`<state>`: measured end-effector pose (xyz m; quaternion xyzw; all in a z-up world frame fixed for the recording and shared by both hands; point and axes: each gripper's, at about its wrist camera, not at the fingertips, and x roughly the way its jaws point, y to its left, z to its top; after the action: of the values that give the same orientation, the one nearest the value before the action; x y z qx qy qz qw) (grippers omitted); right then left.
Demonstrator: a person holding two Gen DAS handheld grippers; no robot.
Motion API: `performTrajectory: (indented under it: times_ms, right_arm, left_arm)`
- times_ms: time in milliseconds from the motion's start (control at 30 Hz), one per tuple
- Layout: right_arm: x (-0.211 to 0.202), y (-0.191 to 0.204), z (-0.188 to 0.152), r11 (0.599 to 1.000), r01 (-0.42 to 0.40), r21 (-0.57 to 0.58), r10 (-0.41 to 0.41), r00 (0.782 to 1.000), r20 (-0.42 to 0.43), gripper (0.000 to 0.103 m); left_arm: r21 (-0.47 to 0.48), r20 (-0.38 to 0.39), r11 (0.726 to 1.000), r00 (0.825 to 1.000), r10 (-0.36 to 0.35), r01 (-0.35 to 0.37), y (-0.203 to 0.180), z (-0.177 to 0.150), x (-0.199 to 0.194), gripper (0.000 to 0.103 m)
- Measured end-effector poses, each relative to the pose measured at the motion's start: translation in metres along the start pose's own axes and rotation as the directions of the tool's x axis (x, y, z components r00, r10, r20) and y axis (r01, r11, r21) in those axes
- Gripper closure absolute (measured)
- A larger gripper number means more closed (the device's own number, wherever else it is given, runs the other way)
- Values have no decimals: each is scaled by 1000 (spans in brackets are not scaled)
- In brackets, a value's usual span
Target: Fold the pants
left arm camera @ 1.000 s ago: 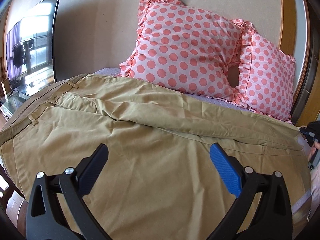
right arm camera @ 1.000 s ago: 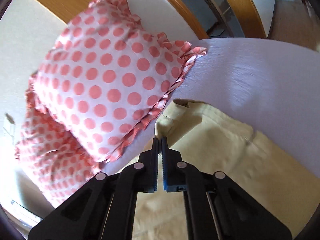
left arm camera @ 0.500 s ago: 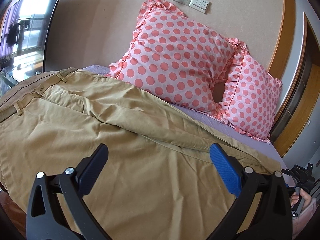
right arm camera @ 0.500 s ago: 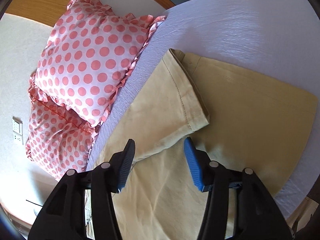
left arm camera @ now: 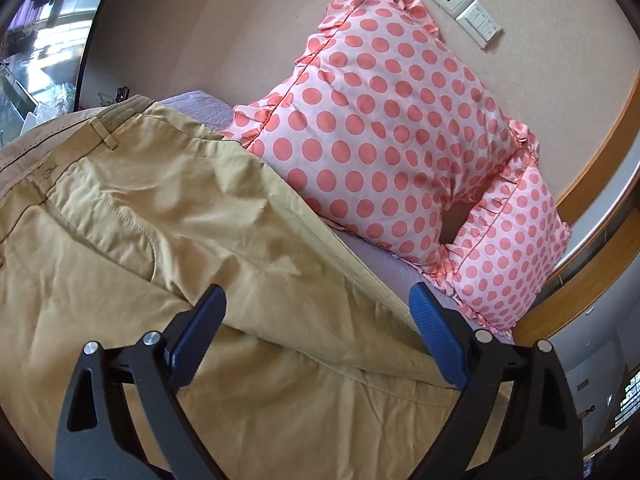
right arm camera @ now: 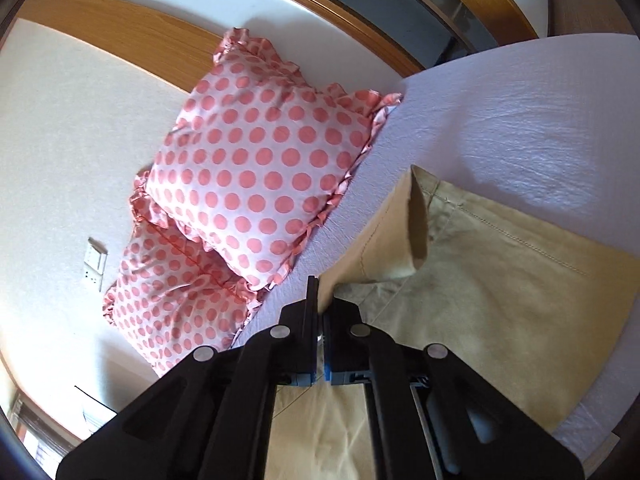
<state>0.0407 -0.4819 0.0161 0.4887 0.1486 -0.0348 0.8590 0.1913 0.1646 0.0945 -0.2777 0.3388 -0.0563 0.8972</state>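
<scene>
Tan khaki pants [left arm camera: 168,240] lie spread on the bed, waistband [left arm camera: 100,128] at the far left, one leg laid over the other. My left gripper [left arm camera: 316,328] is open just above the upper leg's fabric near its far edge. In the right wrist view my right gripper [right arm camera: 320,292] is shut on the edge of the upper pant leg [right arm camera: 384,248] near its hem, lifting it; the hem opening [right arm camera: 418,224] curls up. The lower leg [right arm camera: 500,292] lies flat.
Two pink polka-dot pillows [left arm camera: 384,128] [right arm camera: 256,176] lean on the wall at the head of the bed. The lavender sheet [right arm camera: 500,120] shows beyond the hems. A wooden door frame [left arm camera: 580,280] stands right; wall sockets [left arm camera: 460,0] sit above the pillows.
My right gripper, open half a second ago, has closed on the upper leg's edge and raised it. My left gripper has swung right and toward the pillows, still open.
</scene>
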Motion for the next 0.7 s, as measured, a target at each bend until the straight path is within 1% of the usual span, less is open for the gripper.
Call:
performTrajectory:
  times_ms: [67,100,133,200,233,300,333,400,433,467,500,533,567,633,700]
  right_arm:
    - [-9,1,-1,1000,-27,-2,27,1000,4,101]
    - [-13,2,-2,999,-38,-4,38,999,8,101]
    - [-17,2,-2,999,-50,-6,50,999,10,101]
    - [-24,3,-2,997,-74,-8,75,997,18,101]
    - [-29,3,-2,996,-83,-13,83,996,23,101]
    - [-37,5,-1,995,-100,-24,100,994,33,101]
    - [-40,5,0,994,-103,-29,104,994,38,101]
    - [-44,3,2,994,-105,-36,107,993,43,101]
    - [-44,2,3,994,-103,-35,105,994,44,101]
    - [-43,1,4,994,-100,-34,101,994,43,101]
    - [-41,0,5,995,-94,-34,95,995,41,101]
    - [-39,-2,6,996,-82,-37,84,996,42,101]
    - [-38,-3,8,997,-64,-41,66,997,46,101]
    - [-38,-10,10,999,-42,-29,43,998,55,101]
    - [-43,-18,12,1000,-19,-22,20,998,66,101]
  left_arm:
    - [17,-38,998,997,60,-60,-1,22,29,18]
    - [17,-57,995,993,100,-100,0,32,44,20]
    - [2,-76,991,988,132,-132,3,40,58,23]
    - [-49,-116,983,979,169,-176,12,55,84,25]
    - [-69,-136,978,973,187,-198,18,61,95,26]
    - [-73,-165,962,954,250,-264,21,70,115,27]
    - [-64,-175,952,943,284,-298,23,74,124,31]
    - [-67,-187,935,925,330,-348,30,80,135,55]
    - [-90,-193,934,926,325,-347,36,81,136,82]
    - [-122,-193,937,934,300,-326,42,81,134,95]
    - [-149,-177,941,944,278,-305,45,78,126,95]
    - [-155,-148,946,953,264,-286,46,74,115,97]
    - [-141,-113,952,960,255,-270,43,69,98,97]
    - [-103,-21,966,971,237,-238,37,51,51,97]
    - [-53,82,979,976,203,-199,32,23,-7,97]
